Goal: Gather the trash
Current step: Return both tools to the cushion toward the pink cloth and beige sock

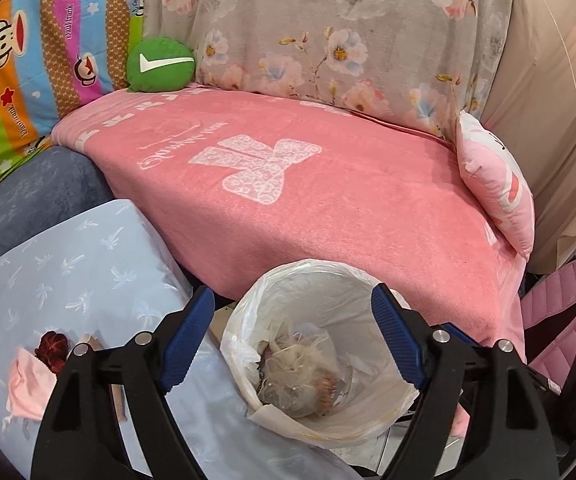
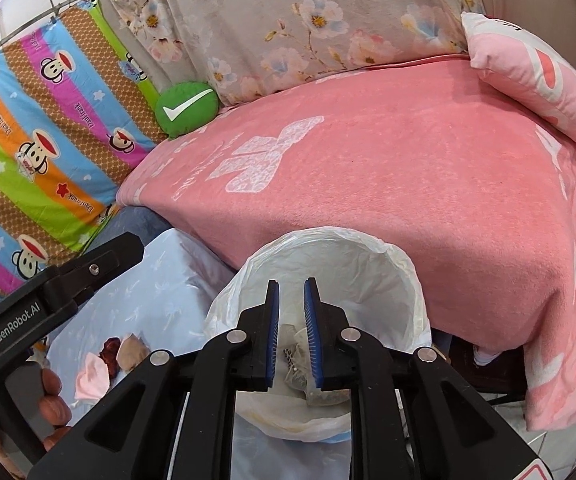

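A trash bin (image 1: 392, 412) lined with a white plastic bag stands between a pale blue cushion and a pink-covered sofa; crumpled clear plastic and brownish scraps (image 1: 300, 376) lie inside. My left gripper (image 1: 292, 308) is open wide and empty, just above the bin's near rim. In the right wrist view my right gripper (image 2: 291, 292) hovers over the bin (image 2: 408, 280), its jaws a narrow gap apart with nothing between them. Small pieces of trash lie on the blue cushion: a pink piece (image 1: 28, 388), a dark red piece (image 1: 52, 346) and a tan one (image 2: 132, 350).
The pink blanket (image 1: 308, 208) covers the sofa seat behind the bin. A green round cushion (image 1: 160, 66) and a pink pillow (image 1: 496, 180) sit at its ends. The left gripper's body (image 2: 68, 280) shows in the right wrist view at left.
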